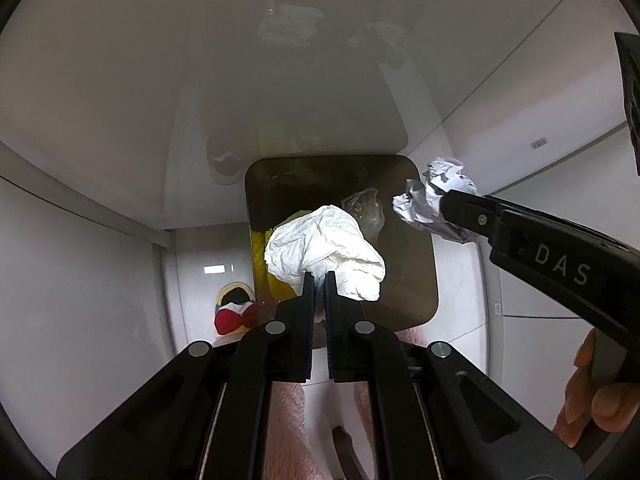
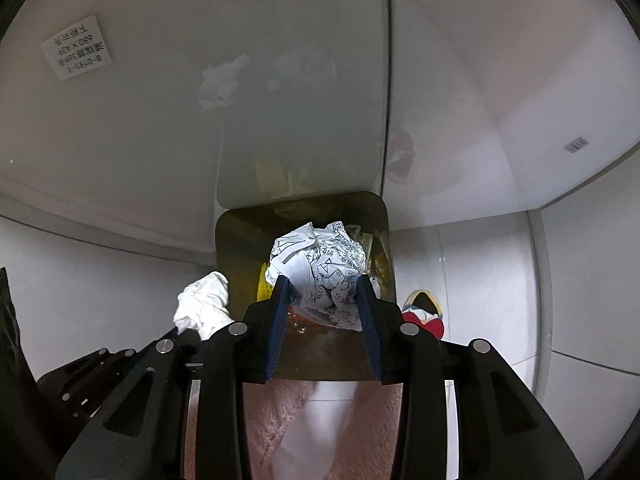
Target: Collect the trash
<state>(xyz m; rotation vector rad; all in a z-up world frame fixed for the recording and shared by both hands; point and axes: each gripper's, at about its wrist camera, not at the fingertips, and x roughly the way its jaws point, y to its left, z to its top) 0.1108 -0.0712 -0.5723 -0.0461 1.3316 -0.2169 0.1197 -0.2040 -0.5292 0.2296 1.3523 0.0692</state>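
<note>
A dark bin (image 1: 416,280) with a rounded square opening stands below both grippers; it also shows in the right wrist view (image 2: 232,240). My left gripper (image 1: 320,278) is shut on a crumpled white tissue (image 1: 324,248) and holds it over the bin's opening. My right gripper (image 2: 324,284) is shut on a crumpled ball of scribbled paper (image 2: 320,264), also above the bin. In the left wrist view the right gripper (image 1: 444,208) holds the paper ball (image 1: 430,200) at the bin's right edge. Yellow trash (image 1: 258,244) and a clear wrapper (image 1: 364,208) lie inside the bin.
A glossy white cabinet door (image 1: 200,80) rises behind the bin and mirrors the trash. A red, black and white slipper (image 1: 234,312) lies on the white floor beside the bin. Pink fuzzy fabric (image 2: 280,412) is below the grippers.
</note>
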